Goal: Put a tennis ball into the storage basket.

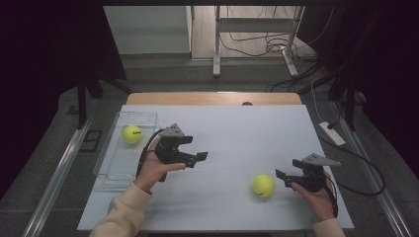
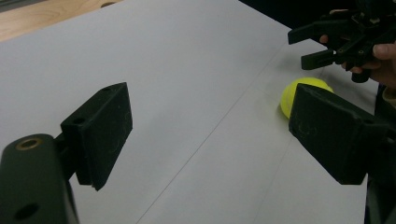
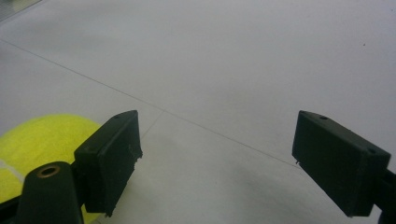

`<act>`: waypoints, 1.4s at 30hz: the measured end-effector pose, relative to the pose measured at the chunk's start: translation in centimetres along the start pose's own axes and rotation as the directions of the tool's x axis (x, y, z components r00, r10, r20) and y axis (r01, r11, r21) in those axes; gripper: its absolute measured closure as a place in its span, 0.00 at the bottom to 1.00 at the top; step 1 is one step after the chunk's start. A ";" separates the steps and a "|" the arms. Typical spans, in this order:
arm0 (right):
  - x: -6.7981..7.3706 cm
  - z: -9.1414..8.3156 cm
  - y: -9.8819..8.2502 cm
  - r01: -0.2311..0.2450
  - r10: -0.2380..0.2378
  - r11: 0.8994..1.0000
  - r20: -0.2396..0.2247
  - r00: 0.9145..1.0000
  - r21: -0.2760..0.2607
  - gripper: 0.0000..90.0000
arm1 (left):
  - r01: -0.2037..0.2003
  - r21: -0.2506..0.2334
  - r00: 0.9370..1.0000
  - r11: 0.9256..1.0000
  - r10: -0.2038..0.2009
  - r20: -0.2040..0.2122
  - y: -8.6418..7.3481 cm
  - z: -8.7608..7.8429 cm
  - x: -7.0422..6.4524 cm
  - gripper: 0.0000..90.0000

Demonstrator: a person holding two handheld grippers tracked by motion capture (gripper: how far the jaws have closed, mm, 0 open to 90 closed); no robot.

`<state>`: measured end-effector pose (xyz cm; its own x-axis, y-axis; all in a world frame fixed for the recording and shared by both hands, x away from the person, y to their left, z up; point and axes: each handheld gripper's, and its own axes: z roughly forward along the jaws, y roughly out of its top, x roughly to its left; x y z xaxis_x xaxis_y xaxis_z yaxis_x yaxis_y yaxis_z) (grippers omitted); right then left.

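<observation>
A yellow tennis ball (image 1: pixel 263 185) lies on the white table (image 1: pixel 232 133), right of centre and near the front. My right gripper (image 1: pixel 289 168) hovers just to its right, jaws open and empty; in the right gripper view (image 3: pixel 217 140) the ball (image 3: pixel 42 140) sits at the lower left, outside the left jaw. My left gripper (image 1: pixel 195 148) is held over the table's left half, open with nothing between its jaws (image 2: pixel 210 116). The left gripper view has the ball (image 2: pixel 303 91) partly behind its right jaw and the right gripper (image 2: pixel 310 46) beyond it. A second tennis ball (image 1: pixel 132 134) rests in a clear tray (image 1: pixel 116 168).
The clear tray lies along the table's left edge. A wooden strip (image 1: pixel 212 98) borders the far side. Beyond the table are a metal frame (image 1: pixel 254 29) and floor cables (image 1: pixel 262 47). A white power strip (image 1: pixel 332 133) lies off the right edge.
</observation>
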<state>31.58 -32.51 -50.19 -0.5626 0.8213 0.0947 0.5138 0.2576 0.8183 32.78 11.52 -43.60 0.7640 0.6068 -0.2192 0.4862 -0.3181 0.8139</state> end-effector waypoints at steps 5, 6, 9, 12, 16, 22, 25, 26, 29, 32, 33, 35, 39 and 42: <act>0.0 -0.1 0.0 -0.002 0.002 1.000 0.001 1.000 -0.003 0.17 | -0.004 0.002 1.000 1.000 0.004 0.010 0.1 0.5 -0.2 0.16; 0.0 -0.1 0.0 -0.002 0.002 1.000 0.002 1.000 -0.003 0.17 | -0.004 0.002 1.000 1.000 0.004 0.012 0.1 0.6 -0.2 0.16; 0.0 -0.1 0.0 -0.002 0.002 1.000 0.002 1.000 -0.003 0.17 | -0.006 0.004 1.000 1.000 0.006 0.016 0.2 0.8 -0.4 0.16; 0.1 -0.1 0.0 0.000 0.000 1.000 0.000 1.000 -0.002 0.17 | -0.011 0.006 1.000 1.000 0.011 0.024 0.2 1.0 -0.5 0.15; 0.1 -0.1 -0.1 -0.002 0.002 1.000 0.000 1.000 0.000 0.17 | -0.016 0.010 0.999 1.000 0.015 0.030 0.3 1.2 -0.6 0.15; 0.1 0.0 0.0 0.005 -0.005 1.000 -0.001 1.000 0.004 0.17 | -0.025 0.013 0.999 1.000 0.024 0.041 0.4 1.5 -1.0 0.15; 0.1 0.0 0.0 0.004 -0.004 1.000 0.000 1.000 0.004 0.17 | -0.029 0.015 0.999 0.999 0.028 0.044 0.5 1.7 -1.2 0.15; 0.1 0.0 0.0 0.002 -0.002 1.000 0.000 1.000 0.004 0.17 | -0.030 0.015 0.998 0.999 0.029 0.048 0.5 1.7 -1.3 0.15; 0.0 0.0 0.0 0.000 0.000 1.000 0.000 1.000 0.003 0.17 | -0.033 0.016 0.998 0.999 0.032 0.052 0.6 2.0 -1.5 0.15; 0.0 0.0 -0.1 0.001 -0.001 1.000 0.001 1.000 0.004 0.17 | -0.043 0.021 0.997 0.999 0.041 0.060 0.6 2.3 -1.7 0.15; 0.0 0.0 -0.1 0.001 -0.001 1.000 0.001 1.000 0.004 0.17 | -0.044 0.022 0.997 0.999 0.042 0.062 0.7 2.3 -1.8 0.15; 0.0 0.0 -0.1 0.001 -0.001 1.000 0.001 1.000 0.005 0.17 | -0.046 0.022 0.997 0.999 0.045 0.066 0.7 2.5 -1.9 0.15; 0.1 0.0 -0.1 0.001 -0.001 1.000 0.002 1.000 0.006 0.17 | -0.050 0.023 0.996 0.998 0.048 0.071 0.7 2.7 -2.0 0.15; 0.1 0.0 -0.1 0.001 -0.001 1.000 0.002 1.000 0.008 0.17 | -0.057 0.027 0.995 0.998 0.055 0.080 0.8 3.0 -2.2 0.15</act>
<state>31.53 -32.47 -50.26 -0.5617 0.8221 0.0929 0.5184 0.2622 0.8140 32.69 7.75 -44.08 0.8208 0.5285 -0.2165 0.4532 -0.3720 0.8101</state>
